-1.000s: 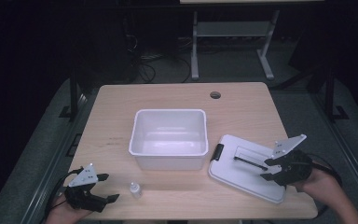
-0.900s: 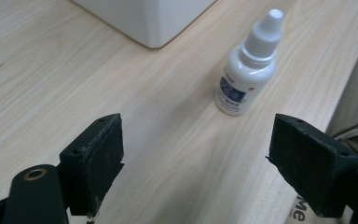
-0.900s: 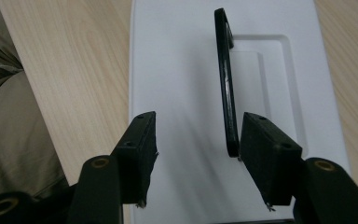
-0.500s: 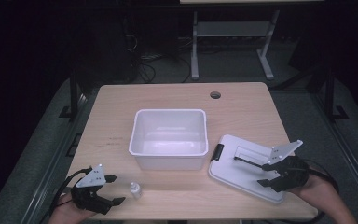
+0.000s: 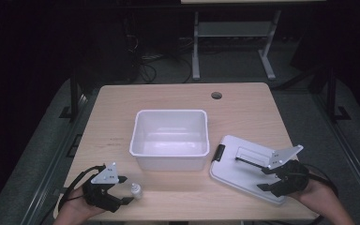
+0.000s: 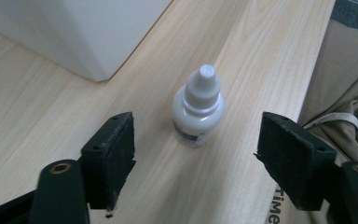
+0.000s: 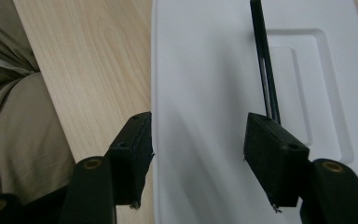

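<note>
A small white dropper bottle point(image 6: 198, 108) stands upright on the wooden surface point(image 5: 243, 112), near its front edge and a little in front of the left corner of the white tub point(image 5: 169, 138). In the high view the bottle point(image 5: 136, 190) sits just to the right of the left claw point(image 5: 125, 190), which the person's left hand point(image 5: 82, 206) holds low over the surface. The left gripper view shows the bottle between the two black pads point(image 6: 114, 154), slightly beyond them, with clear wood on both sides of it. The left claw's jaws have just been closing, yet neither pad touches the bottle, so this claw is released and grips nothing.

The open tub stands in the middle of the surface. To its right, a flat white lid point(image 5: 248, 166) lies on the wood, turned at an angle, with a black latch point(image 5: 219, 153) at the edge nearest the tub.

The right claw point(image 5: 251, 173) hangs over the near part of the lid. In the right gripper view its jaws stand apart above the lid point(image 7: 205, 84), one pad point(image 7: 137, 140) over the lid's left edge and the other further in. These jaws have just been opening, and nothing is caught between them, so the right claw point(image 7: 198, 149) is released too.
</note>
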### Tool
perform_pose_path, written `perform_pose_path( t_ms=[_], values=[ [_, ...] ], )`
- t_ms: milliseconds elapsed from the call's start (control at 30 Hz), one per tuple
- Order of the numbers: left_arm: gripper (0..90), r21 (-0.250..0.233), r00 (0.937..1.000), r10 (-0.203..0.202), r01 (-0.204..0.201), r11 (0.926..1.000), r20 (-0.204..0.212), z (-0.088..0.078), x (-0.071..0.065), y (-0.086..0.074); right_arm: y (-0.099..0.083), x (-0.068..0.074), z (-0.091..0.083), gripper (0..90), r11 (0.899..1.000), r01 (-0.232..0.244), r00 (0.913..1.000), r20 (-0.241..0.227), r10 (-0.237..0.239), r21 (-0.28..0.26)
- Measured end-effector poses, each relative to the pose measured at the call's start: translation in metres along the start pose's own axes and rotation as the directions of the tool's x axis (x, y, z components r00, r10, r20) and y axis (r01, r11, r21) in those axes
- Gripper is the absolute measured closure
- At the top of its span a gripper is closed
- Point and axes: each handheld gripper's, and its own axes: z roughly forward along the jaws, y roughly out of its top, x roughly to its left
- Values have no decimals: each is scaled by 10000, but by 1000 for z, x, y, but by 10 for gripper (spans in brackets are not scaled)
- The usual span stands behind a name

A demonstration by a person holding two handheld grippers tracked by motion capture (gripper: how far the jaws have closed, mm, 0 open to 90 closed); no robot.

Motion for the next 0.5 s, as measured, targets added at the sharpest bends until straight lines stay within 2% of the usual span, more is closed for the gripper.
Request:
perform_pose_path(
  t_ms=[267, 500],
  values=[
    [353, 560, 9996, 120, -135, 9983, 271, 9, 3, 9, -3, -1, 2, 394, 9999, -86, 10000, -20, 86, -69],
    [413, 1096, 9984, 231, -285, 9936, 507, 17, 4, 16, -6, -1, 4, 368, 9996, -204, 9998, 5, 204, -180]
  ],
)
